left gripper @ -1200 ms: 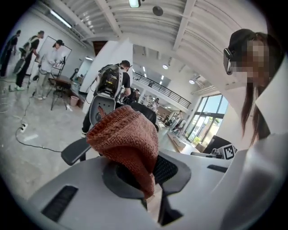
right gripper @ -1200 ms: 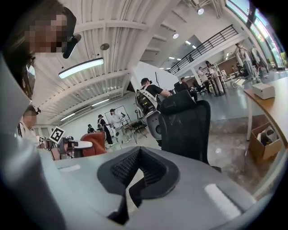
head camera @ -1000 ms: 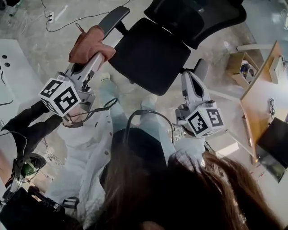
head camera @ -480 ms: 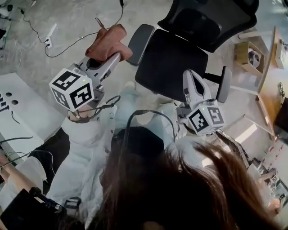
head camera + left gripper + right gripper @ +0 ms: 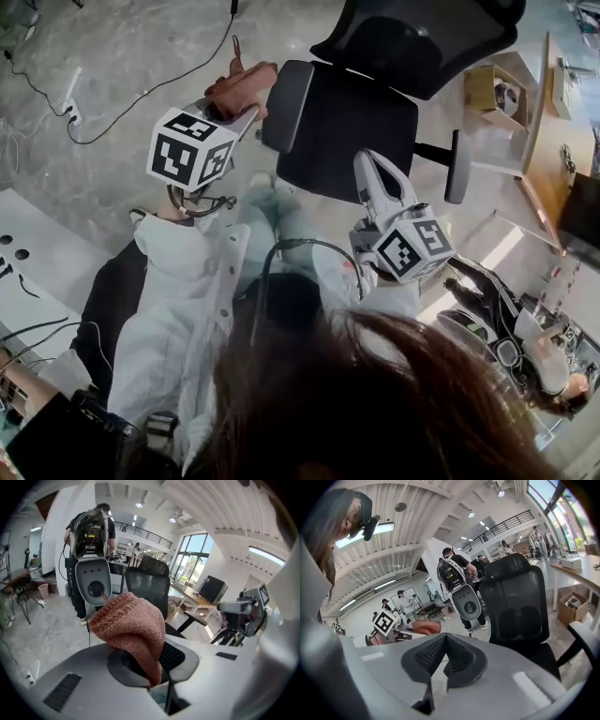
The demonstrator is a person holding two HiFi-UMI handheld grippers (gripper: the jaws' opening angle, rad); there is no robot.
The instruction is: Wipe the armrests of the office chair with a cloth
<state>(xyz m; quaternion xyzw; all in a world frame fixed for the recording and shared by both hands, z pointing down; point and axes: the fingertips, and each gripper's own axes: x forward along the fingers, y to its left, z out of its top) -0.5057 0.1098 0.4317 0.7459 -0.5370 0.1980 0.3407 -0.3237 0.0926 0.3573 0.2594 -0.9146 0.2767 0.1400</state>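
Cloth (image 5: 132,629), chunky rust-pink knit, bunched and clamped in the left tool (image 5: 238,106), hiding its tips, beside the smooth grey armrest (image 5: 285,105); right tool (image 5: 367,169) pinched together, empty

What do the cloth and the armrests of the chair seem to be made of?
The cloth looks like knitted yarn, rust-pink and matte: rows of loops show across it. The armrests look like dark grey plastic or firm foam, smooth and dull; the pictures leave open which.
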